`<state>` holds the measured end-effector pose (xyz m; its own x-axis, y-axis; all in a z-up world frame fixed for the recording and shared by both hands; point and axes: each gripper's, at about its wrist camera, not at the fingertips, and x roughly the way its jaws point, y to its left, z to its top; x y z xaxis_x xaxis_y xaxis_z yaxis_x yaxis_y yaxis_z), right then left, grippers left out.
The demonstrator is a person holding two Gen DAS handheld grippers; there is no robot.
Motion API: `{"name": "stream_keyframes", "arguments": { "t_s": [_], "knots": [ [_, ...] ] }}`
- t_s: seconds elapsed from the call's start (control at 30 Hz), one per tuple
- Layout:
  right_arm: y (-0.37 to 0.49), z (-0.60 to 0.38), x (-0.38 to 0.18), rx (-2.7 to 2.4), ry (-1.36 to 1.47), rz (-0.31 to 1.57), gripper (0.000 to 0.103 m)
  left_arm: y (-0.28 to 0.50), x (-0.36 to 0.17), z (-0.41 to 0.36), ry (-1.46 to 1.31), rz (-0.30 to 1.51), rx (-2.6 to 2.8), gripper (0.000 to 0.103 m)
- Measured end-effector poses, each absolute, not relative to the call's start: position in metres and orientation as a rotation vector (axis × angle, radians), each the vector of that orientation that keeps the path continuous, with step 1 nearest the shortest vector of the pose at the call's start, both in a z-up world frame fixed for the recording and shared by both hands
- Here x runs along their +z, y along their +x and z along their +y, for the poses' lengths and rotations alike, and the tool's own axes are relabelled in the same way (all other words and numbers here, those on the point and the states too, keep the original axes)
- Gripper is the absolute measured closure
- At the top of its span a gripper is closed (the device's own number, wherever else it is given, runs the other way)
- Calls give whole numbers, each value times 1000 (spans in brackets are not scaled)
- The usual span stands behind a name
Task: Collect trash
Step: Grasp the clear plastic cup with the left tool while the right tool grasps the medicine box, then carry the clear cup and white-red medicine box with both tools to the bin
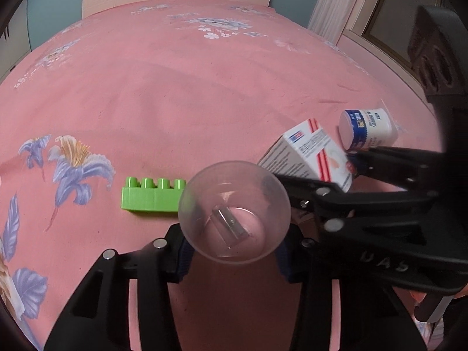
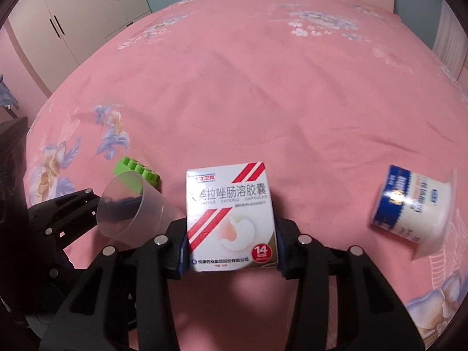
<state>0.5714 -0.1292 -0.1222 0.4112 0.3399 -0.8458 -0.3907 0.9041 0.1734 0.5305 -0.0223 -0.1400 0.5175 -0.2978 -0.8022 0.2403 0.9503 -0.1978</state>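
Left wrist view: the left gripper (image 1: 234, 251), matte black plastic with blue pads, is clenched around a clear, thin-walled plastic cup (image 1: 234, 213). The cup's round mouth faces the camera, and a small flat grey strip lies inside at its bottom. Behind the cup, a glossy green toy brick (image 1: 149, 194) with four round studs rests on a pink bedsheet (image 1: 204, 93), a soft, faintly creased fabric printed with blue and white flowers. From the right side, the right gripper (image 1: 336, 172) reaches in, gripping a white cardboard medicine box (image 1: 307, 155) with red stripes just beside the cup's rim. Beyond it lies a small white and blue yogurt pot (image 1: 367, 130), tipped on its side on the sheet.

Right wrist view: the right gripper's fingers (image 2: 180, 259) press both sides of the rectangular box, held upright with printed Chinese text facing the camera. To the left, the tapered cup sits tilted in the left gripper. The yogurt pot lies well to the right. A cream wardrobe (image 2: 87, 8) stands behind.
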Motion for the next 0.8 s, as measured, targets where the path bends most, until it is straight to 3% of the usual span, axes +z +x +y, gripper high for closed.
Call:
{"name": "stream_keyframes", "arguments": {
  "t_s": [0.33,0.8],
  "knots": [
    [540,-144,-81,432,-49,986,57,497,-104,-16,-42,929,-331,55],
    [449,-157,4,421,-75,872,58,413,-3,17,23,808,-259,55]
  ]
}}
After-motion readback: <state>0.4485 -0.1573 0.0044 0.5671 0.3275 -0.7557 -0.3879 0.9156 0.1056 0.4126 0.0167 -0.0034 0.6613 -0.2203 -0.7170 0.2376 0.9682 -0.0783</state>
